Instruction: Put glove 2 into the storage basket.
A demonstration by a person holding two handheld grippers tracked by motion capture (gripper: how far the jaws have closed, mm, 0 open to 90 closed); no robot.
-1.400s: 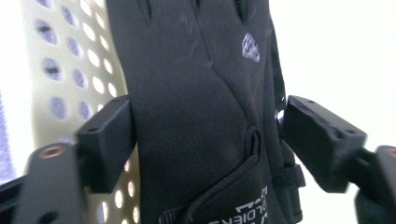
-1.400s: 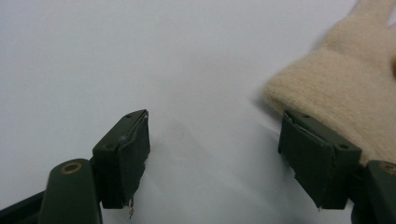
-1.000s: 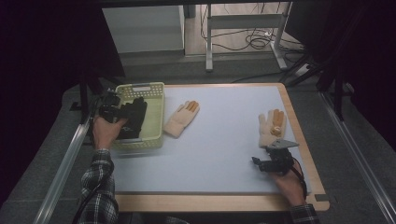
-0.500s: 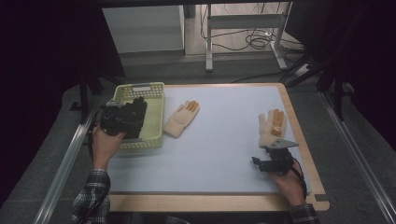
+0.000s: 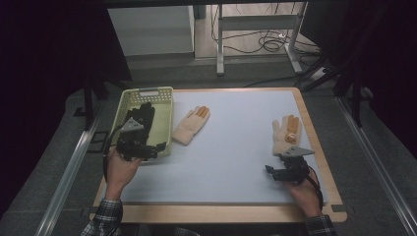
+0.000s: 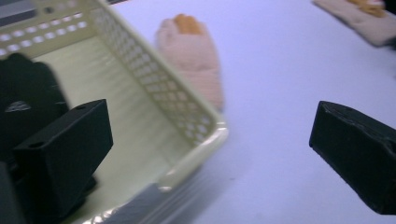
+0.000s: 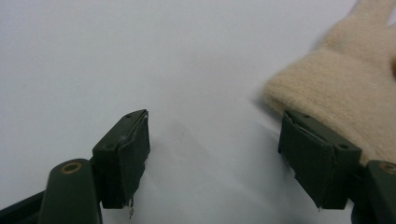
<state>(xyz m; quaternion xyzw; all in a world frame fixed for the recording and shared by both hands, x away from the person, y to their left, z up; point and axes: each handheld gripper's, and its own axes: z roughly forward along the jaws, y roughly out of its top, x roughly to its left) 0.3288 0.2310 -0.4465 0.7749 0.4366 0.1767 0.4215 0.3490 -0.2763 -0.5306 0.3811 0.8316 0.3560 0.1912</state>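
Left gripper point(image 5: 156, 147) held over the near right corner of the basket point(image 5: 129, 96), its jaws spread wide with nothing between them; they have just been opening. In the left gripper view one jaw stands over the basket floor and the other over the bare mat point(image 6: 280, 70), with the basket's near corner between them. A black glove point(image 5: 143, 114) lies inside the basket, toward its middle, apart from both jaws.

A beige glove point(image 5: 191, 127) with orange fingertips lies flat on the mat point(image 5: 236, 147) just right of the basket, fingers pointing away from the person; in the left gripper view it shows point(image 6: 194, 58) just beyond the basket wall point(image 6: 154, 74).

Right gripper point(image 5: 269, 170) low over the mat near the right edge of the table point(image 5: 324, 162), jaws wide and holding nothing. A second beige glove point(image 5: 285, 135) lies just beyond it, fingers pointing away. In the right gripper view one jaw sits right at the cuff of this glove point(image 7: 345, 84), the other over bare mat; whether the jaw touches the cuff cannot be told.
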